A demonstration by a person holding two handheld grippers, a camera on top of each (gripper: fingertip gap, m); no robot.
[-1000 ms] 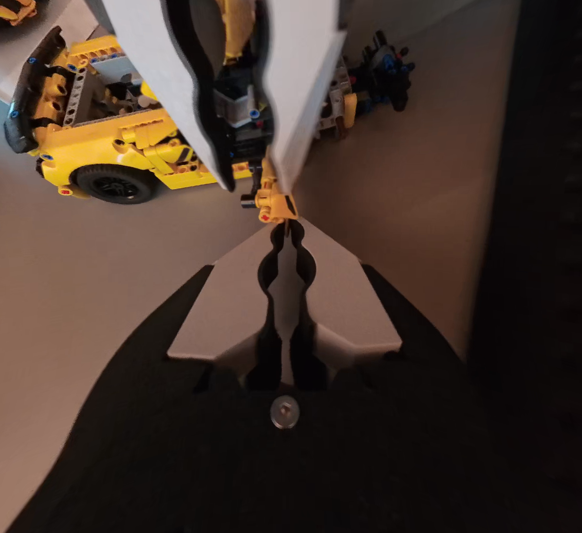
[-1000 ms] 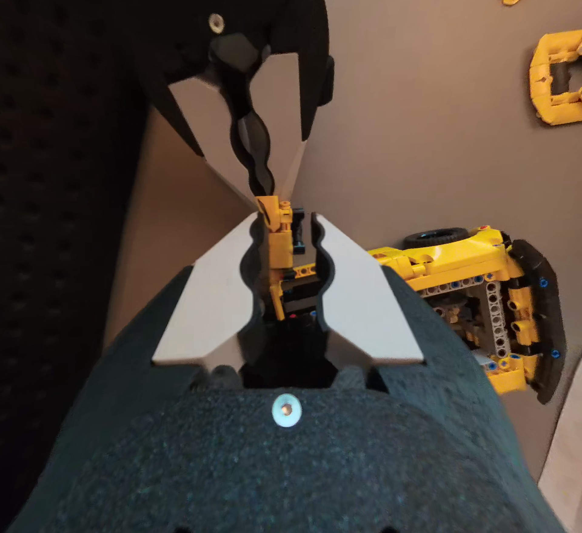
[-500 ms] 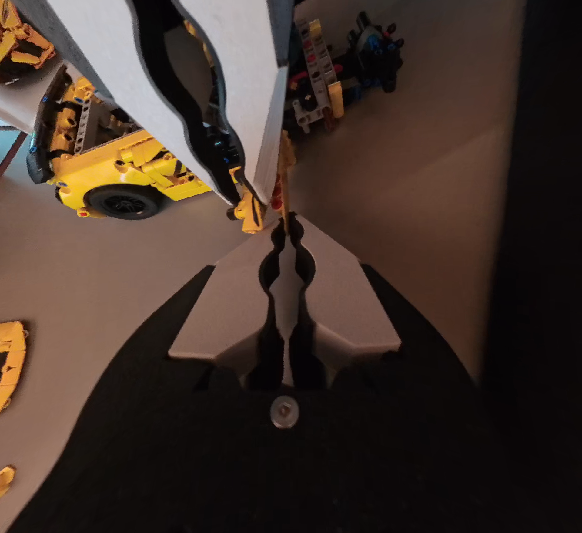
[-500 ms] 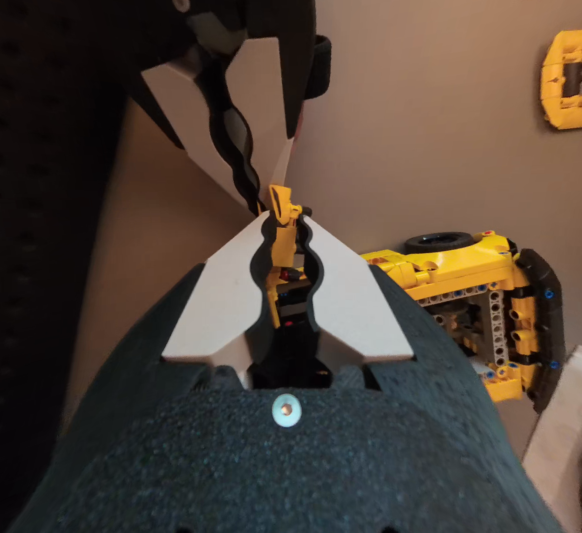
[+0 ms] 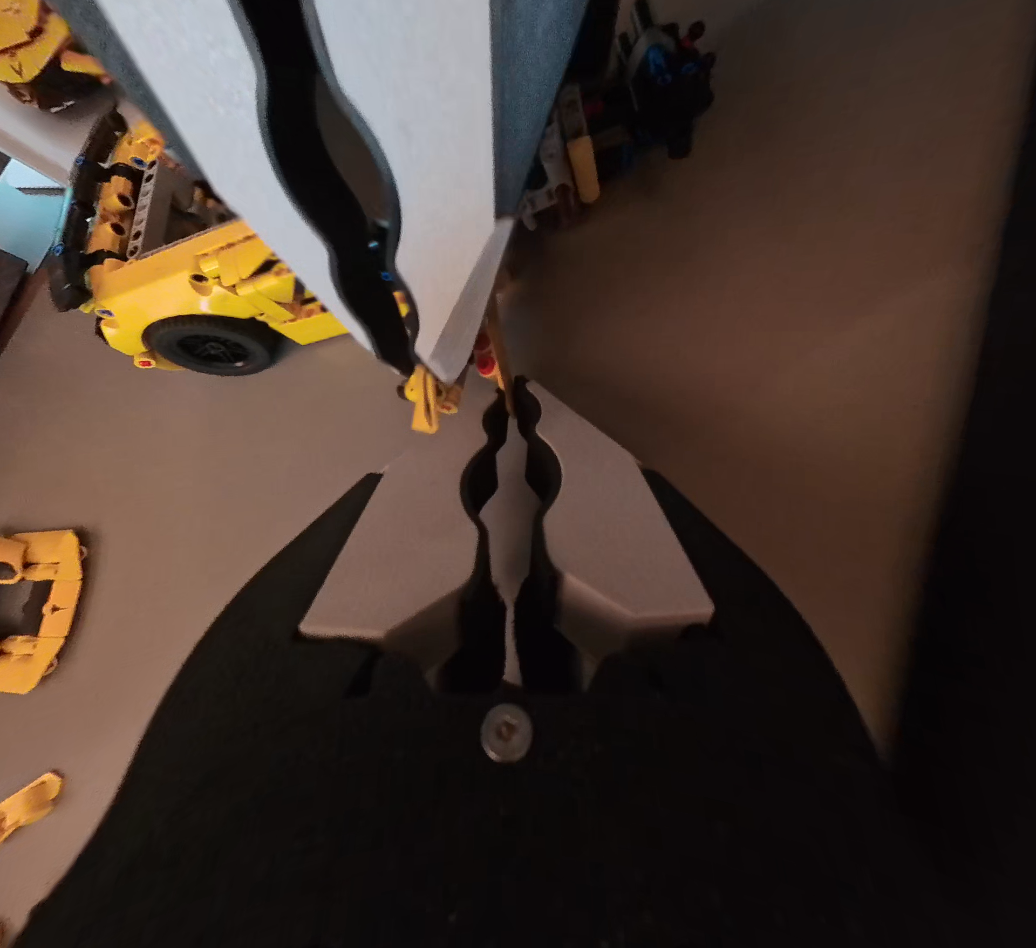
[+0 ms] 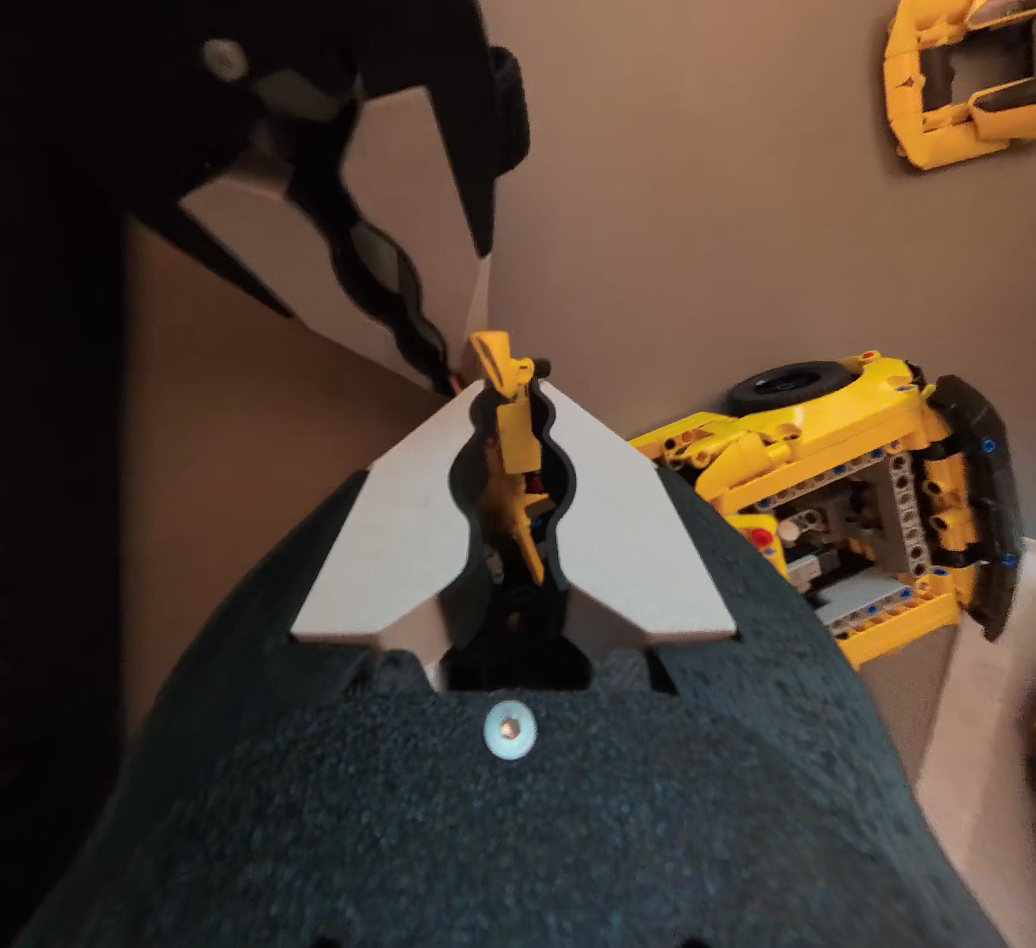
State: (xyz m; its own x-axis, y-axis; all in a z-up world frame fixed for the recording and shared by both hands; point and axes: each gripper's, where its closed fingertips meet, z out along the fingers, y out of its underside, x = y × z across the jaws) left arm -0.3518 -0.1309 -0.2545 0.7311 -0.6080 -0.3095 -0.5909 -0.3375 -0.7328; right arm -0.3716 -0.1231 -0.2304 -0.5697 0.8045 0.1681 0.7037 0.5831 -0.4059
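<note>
Between my two grippers, above the brown counter (image 5: 729,360), hangs a small yellow brick assembly (image 6: 513,416). My right gripper (image 6: 507,394) has its jaws pinching that assembly along its length, one end poking out past the tips. My left gripper (image 5: 507,388) has its jaws pressed nearly together on a thin yellow strip (image 5: 500,355) at the very tips; I cannot tell whether that strip belongs to the same assembly.

I judge the piece light and rigid, but clipped together from small parts, so it could pop apart if twisted; the flat yellow plate looks the safest hold.

My left wrist view shows the yellow toy car (image 5: 213,293) from the side, a dark brick cluster (image 5: 661,80) beyond, and loose yellow body parts (image 5: 39,607). My right wrist view alone shows the car's open interior (image 6: 841,517) and how deep the assembly sits between my jaws.
</note>
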